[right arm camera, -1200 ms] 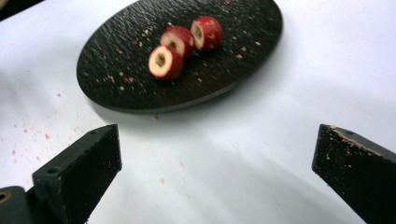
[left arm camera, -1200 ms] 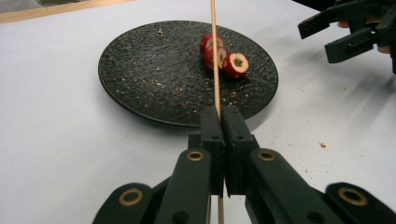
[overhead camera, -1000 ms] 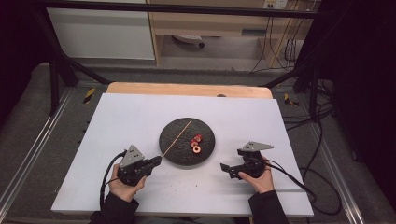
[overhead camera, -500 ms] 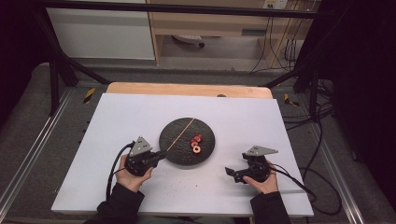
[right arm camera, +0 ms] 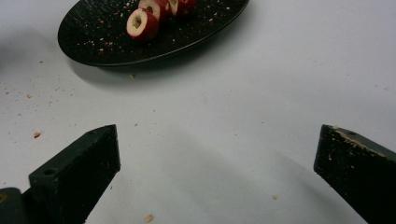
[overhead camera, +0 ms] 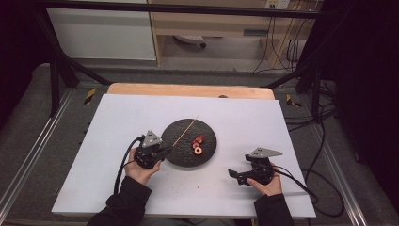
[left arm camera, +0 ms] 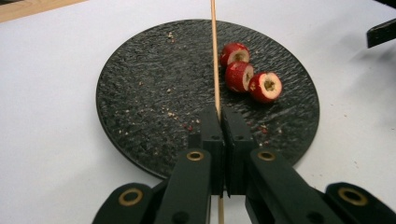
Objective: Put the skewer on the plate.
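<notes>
Left tongs (left arm camera: 219,116) clamped on thin wooden skewer (left arm camera: 214,56) over round black plate (left arm camera: 140,93). 3 red cored fruit pieces (left arm camera: 250,74) lie right of skewer. Right tongs (right arm camera: 215,172) apart, near right on white surface (overhead camera: 244,117). Keep skewer level, aim tip at core hole.

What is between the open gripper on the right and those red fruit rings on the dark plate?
Nothing visible. The right gripper, jaws wide apart, hovers over bare white table, with only crumbs before the plate. The fruit rings lie open on it; the skewer in the left gripper passes on their far side.

A white cabinet (overhead camera: 101,35) and wooden shelf (overhead camera: 211,23) stand on grey floor (overhead camera: 33,122).
</notes>
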